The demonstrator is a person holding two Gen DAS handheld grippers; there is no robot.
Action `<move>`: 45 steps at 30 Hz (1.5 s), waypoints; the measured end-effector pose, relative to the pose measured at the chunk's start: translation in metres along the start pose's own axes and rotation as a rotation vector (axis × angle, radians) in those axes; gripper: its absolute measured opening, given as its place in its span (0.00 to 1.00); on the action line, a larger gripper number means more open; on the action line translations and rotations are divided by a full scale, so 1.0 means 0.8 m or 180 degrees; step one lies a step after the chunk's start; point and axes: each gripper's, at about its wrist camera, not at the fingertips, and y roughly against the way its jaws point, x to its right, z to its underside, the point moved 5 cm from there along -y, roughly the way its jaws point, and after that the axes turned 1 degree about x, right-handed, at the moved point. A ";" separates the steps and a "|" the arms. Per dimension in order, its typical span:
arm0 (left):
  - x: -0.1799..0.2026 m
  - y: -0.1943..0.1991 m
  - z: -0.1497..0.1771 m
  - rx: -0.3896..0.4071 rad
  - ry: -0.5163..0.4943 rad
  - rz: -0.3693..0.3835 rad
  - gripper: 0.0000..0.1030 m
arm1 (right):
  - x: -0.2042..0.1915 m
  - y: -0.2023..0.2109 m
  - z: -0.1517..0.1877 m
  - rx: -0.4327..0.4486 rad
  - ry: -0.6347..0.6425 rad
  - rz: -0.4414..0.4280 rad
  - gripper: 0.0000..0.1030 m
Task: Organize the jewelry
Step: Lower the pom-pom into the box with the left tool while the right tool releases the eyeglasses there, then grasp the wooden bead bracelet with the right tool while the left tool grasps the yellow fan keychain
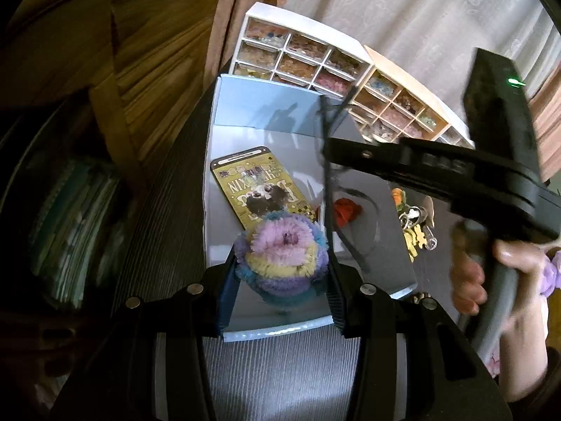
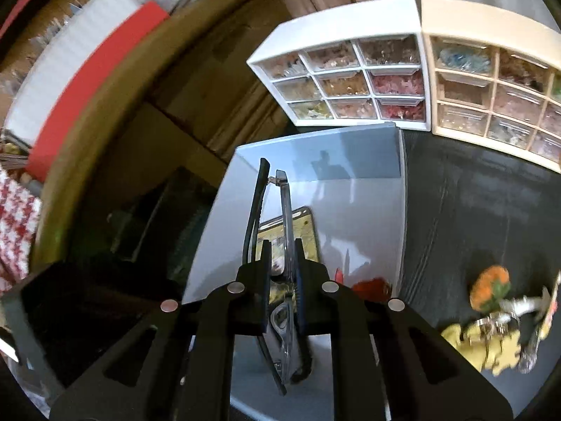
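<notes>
Books point(image 1: 70, 217), stacked and dim, sit at the far left of the left wrist view, beside a dark ribbed mat point(image 1: 168, 189). On that mat lies a pale blue tray point(image 1: 245, 105). Inside the tray a gold phone case point(image 1: 259, 186) lies flat, with a red item point(image 1: 345, 210) just right of it. The left gripper point(image 1: 280, 266) hangs over the tray's near end, its jaws partly apart and pressed on a fluffy pastel scrunchie point(image 1: 280, 259). Behind the tray stand a white drawer organizer point(image 1: 298, 59) and, touching its right side, a cream drawer organizer point(image 1: 399, 105), both full of beads. Rightward, the right gripper point(image 2: 282, 277) is pinched nearly closed on folded black-framed glasses point(image 2: 284, 210) above the tray; a hand point(image 1: 491, 273) grips its handle. On the mat right of the tray lies a keychain cluster point(image 2: 501, 319) with an orange charm.
</notes>
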 end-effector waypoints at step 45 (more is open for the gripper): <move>0.083 0.032 0.006 0.0242 -0.0539 -0.0291 0.96 | 0.179 0.263 0.213 0.1510 -0.0103 0.1063 0.93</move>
